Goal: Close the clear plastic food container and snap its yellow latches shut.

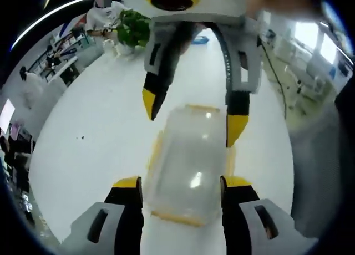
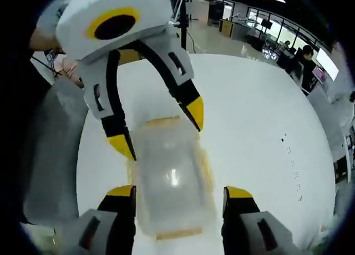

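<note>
The clear container [image 1: 191, 166] lies on the white surface [image 1: 89, 138] between both tools, its long axis running from one to the other. The left tool [image 1: 182, 184] and right tool [image 2: 178, 189] are spread wide at opposite ends, grasping nothing.

Left gripper [image 1: 180, 183]: two black jaws capped with yellow tips, set in grey moulded housings with slotted openings. Right gripper [image 2: 180, 193]: same build, black jaws, yellow tips, grey slotted housings. Where each one enters the other's view, it shows a white body bearing a yellow-ringed black round opening.
</note>
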Tool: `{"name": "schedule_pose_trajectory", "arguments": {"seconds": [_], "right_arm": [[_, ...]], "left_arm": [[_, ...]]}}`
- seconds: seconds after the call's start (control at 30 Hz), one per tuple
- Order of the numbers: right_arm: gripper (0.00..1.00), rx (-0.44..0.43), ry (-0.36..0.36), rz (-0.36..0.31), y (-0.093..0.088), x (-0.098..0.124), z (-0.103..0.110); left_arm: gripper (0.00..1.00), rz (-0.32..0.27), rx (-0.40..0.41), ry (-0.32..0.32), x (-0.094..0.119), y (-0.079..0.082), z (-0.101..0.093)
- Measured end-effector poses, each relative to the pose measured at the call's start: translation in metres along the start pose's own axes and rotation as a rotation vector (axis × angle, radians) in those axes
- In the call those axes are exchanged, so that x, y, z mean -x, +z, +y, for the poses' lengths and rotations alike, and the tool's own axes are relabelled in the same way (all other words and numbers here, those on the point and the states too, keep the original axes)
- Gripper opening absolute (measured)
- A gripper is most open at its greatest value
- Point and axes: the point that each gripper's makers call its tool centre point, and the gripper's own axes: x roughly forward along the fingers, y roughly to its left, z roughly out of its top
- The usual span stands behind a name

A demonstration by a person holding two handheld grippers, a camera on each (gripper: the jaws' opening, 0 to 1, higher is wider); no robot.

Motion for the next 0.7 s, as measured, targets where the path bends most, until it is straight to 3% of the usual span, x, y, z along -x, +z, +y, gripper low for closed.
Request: {"name": "schedule_pose_trajectory", "arguments": {"seconds": [0.1,0.2,0.3,0.4,0.47,0.53,0.7], "right_arm": [[0.61,-0.102,-0.055,-0.047,0.002,0.001,-0.003],[0.60,-0.211,-0.131,-0.052,-0.002,0.002,-0.008],[0.61,-0.326,-0.160,-0.076,-0.002,0.002,-0.006],[0.61,-0.391,-0.223,-0.073,-0.007,0.005,-0.007],[0.60,-0.433,-0.257,-0.104,-0.005,0.008,-0.009],[0.59,-0.490,-0.330,-0.148,-0.003,0.016,-0.016],[0.60,-0.582,-0.378,-0.159,-0.005,0.021,-0.016]], "left_arm": [[0.53,-0.036,0.098,0.011,0.001,0.004,-0.002],[0.53,-0.032,0.135,0.054,0.002,0.003,0.002],[0.53,-0.030,0.225,0.095,0.003,0.001,0.002],[0.54,-0.033,0.316,0.129,0.004,0.000,0.004],[0.52,-0.021,0.345,0.162,0.008,-0.003,0.006],[0.51,-0.017,0.432,0.214,0.012,-0.006,0.009],[0.54,0.006,0.489,0.281,0.016,-0.011,0.010]]}}
